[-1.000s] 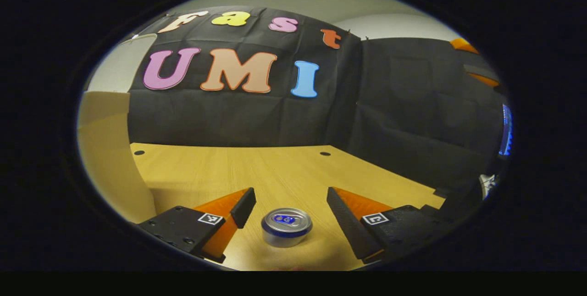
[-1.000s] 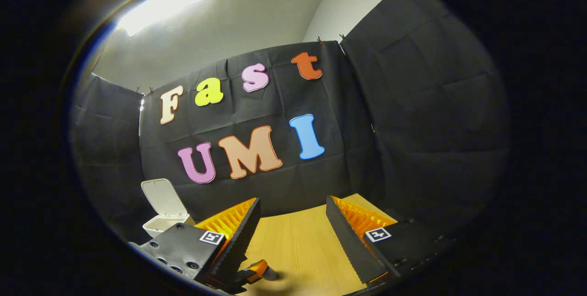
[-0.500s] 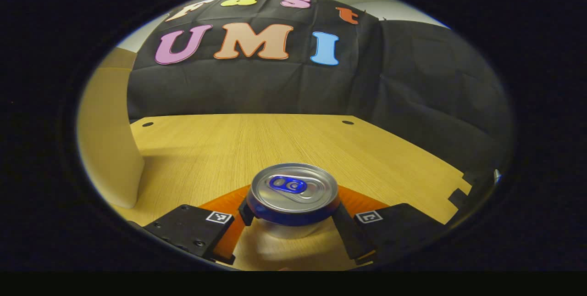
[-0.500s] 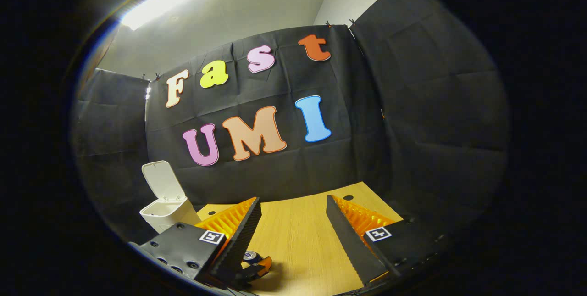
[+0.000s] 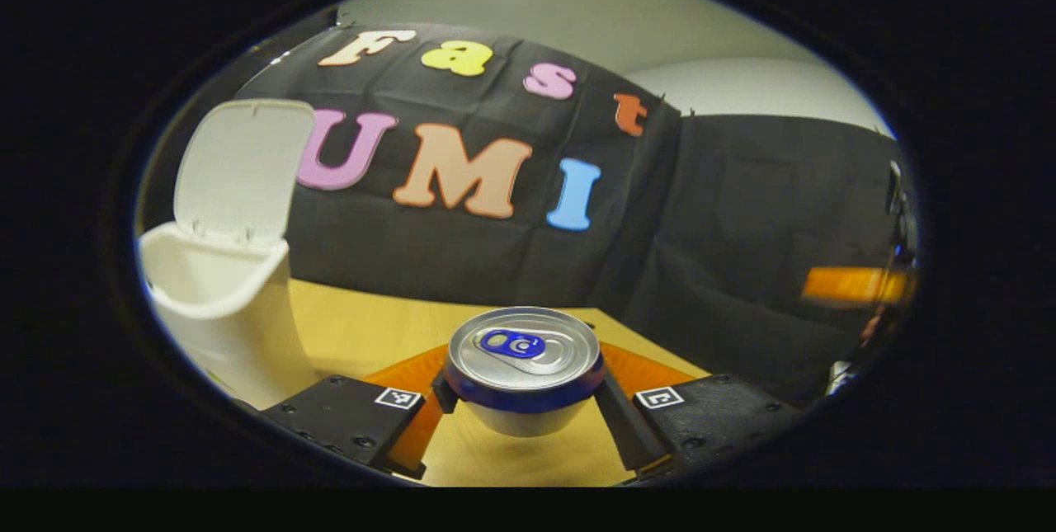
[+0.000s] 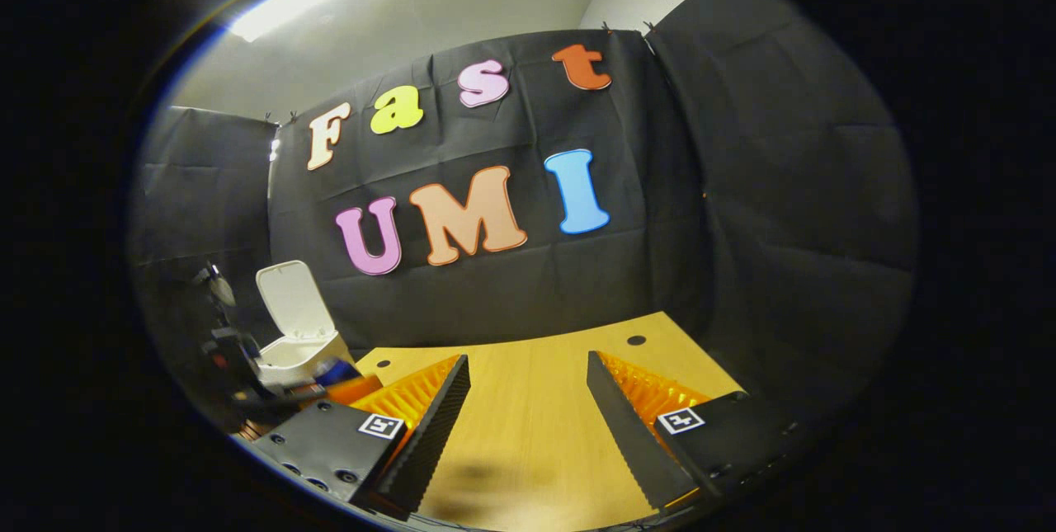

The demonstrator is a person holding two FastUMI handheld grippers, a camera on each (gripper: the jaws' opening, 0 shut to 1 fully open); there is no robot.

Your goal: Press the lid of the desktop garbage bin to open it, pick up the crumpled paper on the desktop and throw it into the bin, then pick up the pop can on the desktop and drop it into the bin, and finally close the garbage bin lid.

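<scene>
Pop can is clamped upright between both fingers of the left gripper, raised clear of the wooden surface, silver top and blue tab facing up. The white garbage bin stands at 9 o'clock in the left gripper view, its lid hinged open. Right gripper holds nothing, fingers spread wide above the surface; in its view the bin sits at 8 o'clock.

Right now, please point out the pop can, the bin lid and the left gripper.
pop can (image 5: 523,348), left gripper view, its silver top.
bin lid (image 5: 241,167), left gripper view, its raised inner face.
left gripper (image 5: 523,397), left gripper view, midway between fingertips.
</scene>
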